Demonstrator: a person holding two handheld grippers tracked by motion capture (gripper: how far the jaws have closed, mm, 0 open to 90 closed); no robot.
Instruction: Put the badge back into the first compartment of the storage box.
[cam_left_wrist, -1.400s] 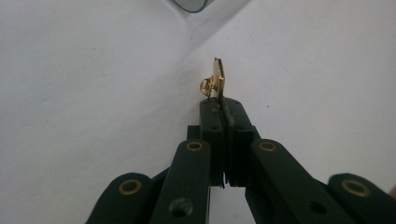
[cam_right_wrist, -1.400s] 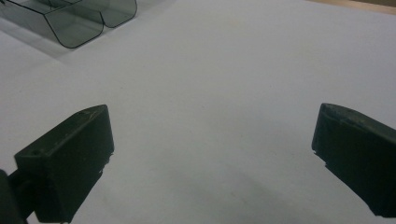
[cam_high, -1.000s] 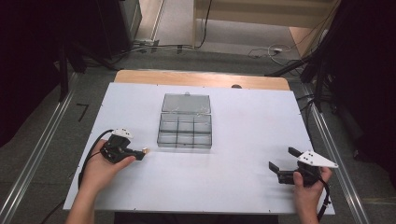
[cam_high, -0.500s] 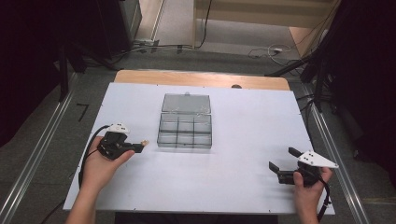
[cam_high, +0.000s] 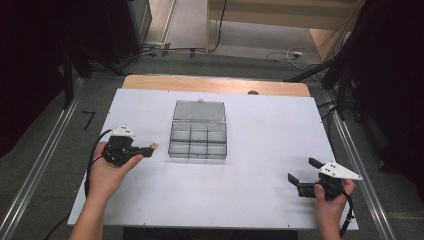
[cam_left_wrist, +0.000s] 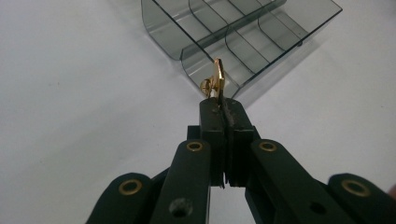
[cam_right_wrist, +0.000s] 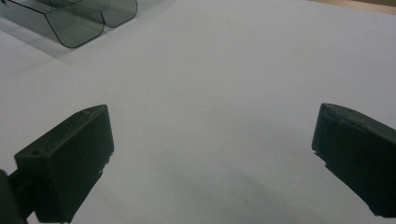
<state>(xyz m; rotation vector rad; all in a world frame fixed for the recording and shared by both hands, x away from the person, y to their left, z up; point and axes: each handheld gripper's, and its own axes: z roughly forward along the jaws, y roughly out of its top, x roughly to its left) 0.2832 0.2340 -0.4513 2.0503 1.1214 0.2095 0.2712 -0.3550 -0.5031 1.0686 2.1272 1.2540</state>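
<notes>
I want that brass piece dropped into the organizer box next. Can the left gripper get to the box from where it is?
Probably yes. The left gripper, shut on the small brass part, sits just left of the clear compartment box, whose lid lies open. Only bare white table lies between them, and the right gripper is far off.

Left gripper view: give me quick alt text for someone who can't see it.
The left gripper, jaws shut, pinches a small gold metal part that sticks up beyond the tips. Just past it on the white table stands a clear smoky compartment box, open, its dividers visible.
</notes>
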